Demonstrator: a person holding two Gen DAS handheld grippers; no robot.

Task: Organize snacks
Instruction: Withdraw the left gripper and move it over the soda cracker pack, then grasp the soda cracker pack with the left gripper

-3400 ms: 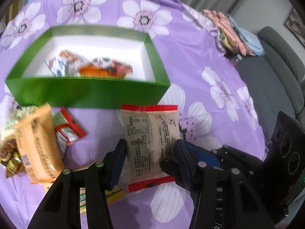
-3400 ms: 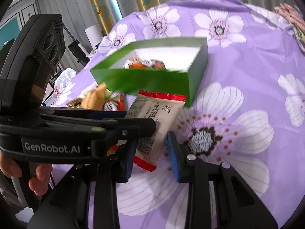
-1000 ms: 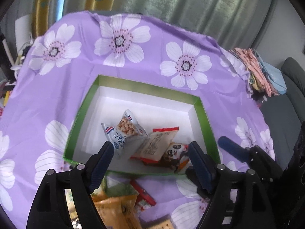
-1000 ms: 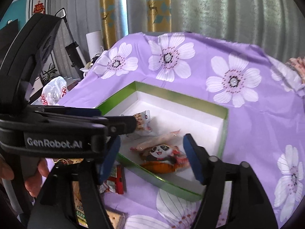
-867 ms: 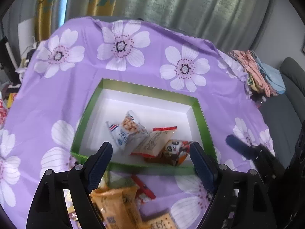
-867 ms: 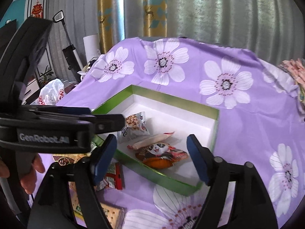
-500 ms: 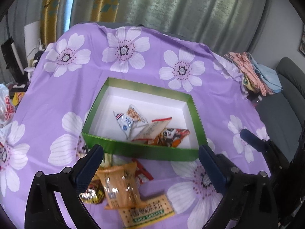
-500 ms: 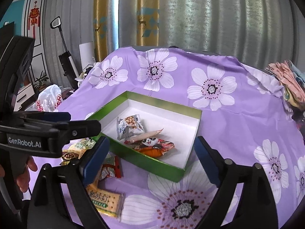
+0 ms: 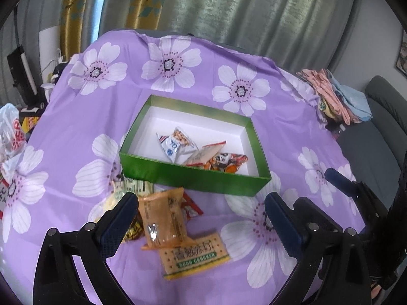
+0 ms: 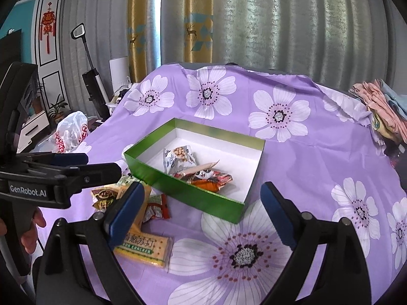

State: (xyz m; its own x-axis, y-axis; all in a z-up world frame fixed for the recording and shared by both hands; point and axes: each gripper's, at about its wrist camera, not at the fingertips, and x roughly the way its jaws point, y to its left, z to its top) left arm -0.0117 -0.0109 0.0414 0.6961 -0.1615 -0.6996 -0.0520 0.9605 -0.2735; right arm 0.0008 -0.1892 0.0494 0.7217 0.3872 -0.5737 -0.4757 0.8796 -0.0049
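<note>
- The left gripper (image 9: 201, 216) stands spread wide with nothing between its pads, held above the snack pile; its jaws have just been opening.
- The right gripper (image 10: 201, 208) is spread wide too and holds nothing, its jaws likewise having just been opening; the left tool's side, seen from the right wrist, reads "GenRobot.AI".
- Three packets lie in the green box (image 9: 193, 176), crowded toward its near right corner: a peanut packet (image 9: 178, 143), a red-edged beige packet (image 9: 203, 153) leaning on it, and a panda-print packet (image 9: 226, 162).
- The box's far and left parts show bare white floor.
- Loose snacks lie just in front of the box's near left corner: an orange packet (image 9: 164, 219), a cracker pack (image 9: 193, 256) lettered "SODA CRACKER", a red-and-white packet (image 9: 190, 207), a brown packet (image 10: 104, 195), and a pale green-printed one (image 9: 133, 185).
- The purple floral tablecloth (image 9: 279, 139) lies bare to the right of the box.
- A stack of folded clothes (image 9: 338, 101) sits at the far right edge.
</note>
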